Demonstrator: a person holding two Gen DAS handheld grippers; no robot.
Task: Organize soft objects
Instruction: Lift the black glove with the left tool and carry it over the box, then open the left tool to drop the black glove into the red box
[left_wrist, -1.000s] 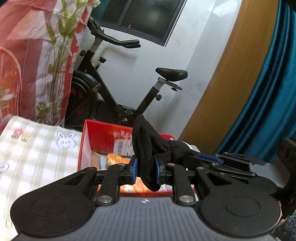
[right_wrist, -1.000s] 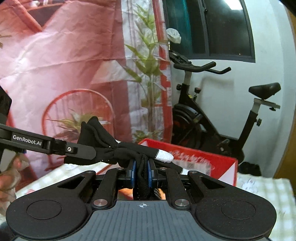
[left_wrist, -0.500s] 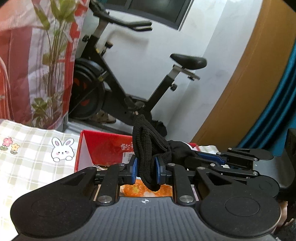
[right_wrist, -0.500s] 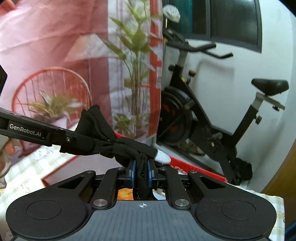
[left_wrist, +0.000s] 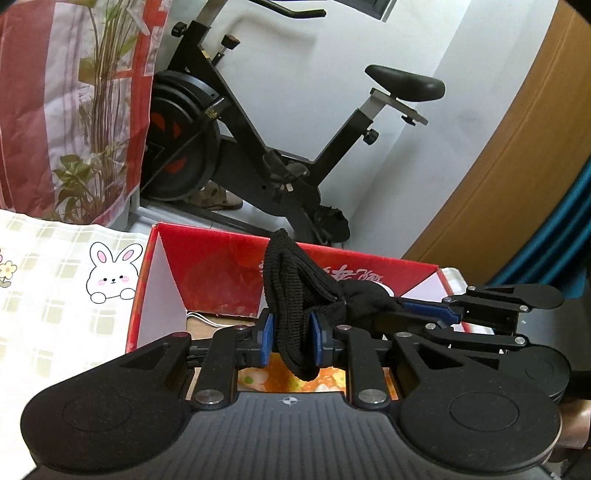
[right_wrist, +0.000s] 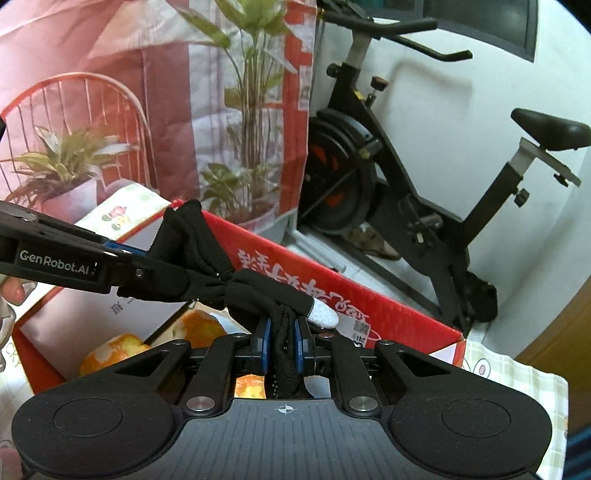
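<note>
Gripping one black glove (left_wrist: 295, 325) from both ends: left gripper (left_wrist: 291, 341) clamps the ribbed cuff, right gripper (right_wrist: 282, 345) pinches the finger end, its white fingertip (right_wrist: 322, 315) poking just past the pads. Glove spans between the fingers, above a red cardboard box (right_wrist: 369, 295) holding orange-patterned items (right_wrist: 122, 345). Beyond, checked cloth (left_wrist: 55, 295), then exercise bike (left_wrist: 280, 147).

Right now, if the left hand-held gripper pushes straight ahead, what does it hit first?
Probably the far wall of the red box: the left hand-held gripper, shut on the black glove, points over the open box toward it. Depth is unclear.
</note>
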